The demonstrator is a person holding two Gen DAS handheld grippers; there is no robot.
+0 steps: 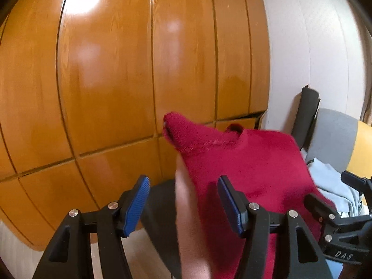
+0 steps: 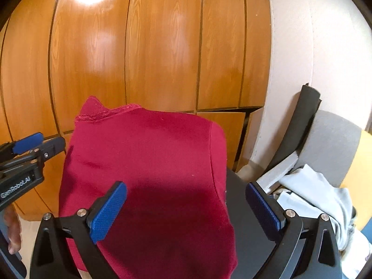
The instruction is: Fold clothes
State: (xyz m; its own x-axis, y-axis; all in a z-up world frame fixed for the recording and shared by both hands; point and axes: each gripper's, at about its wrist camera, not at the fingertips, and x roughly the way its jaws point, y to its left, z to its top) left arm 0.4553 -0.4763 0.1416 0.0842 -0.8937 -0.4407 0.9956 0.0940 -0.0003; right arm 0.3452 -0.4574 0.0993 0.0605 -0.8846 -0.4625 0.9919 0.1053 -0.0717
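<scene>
Red garment [image 2: 148, 174] draped over the black seat [image 2: 253, 227], in front of both grippers. Right gripper [image 2: 186, 209] spread wide, holding nothing, cloth between its blue pads. Left gripper [image 1: 183, 203] also wide, empty. Garment's long axis runs away from the cameras, lace-trimmed edge at the far end toward the wood-panel wall [image 2: 151, 46].

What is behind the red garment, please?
Behind the red garment stands a wall of orange wooden panels. To its right a dark surface shows below it. What supports the cloth from beneath is covered and cannot be seen.
</scene>
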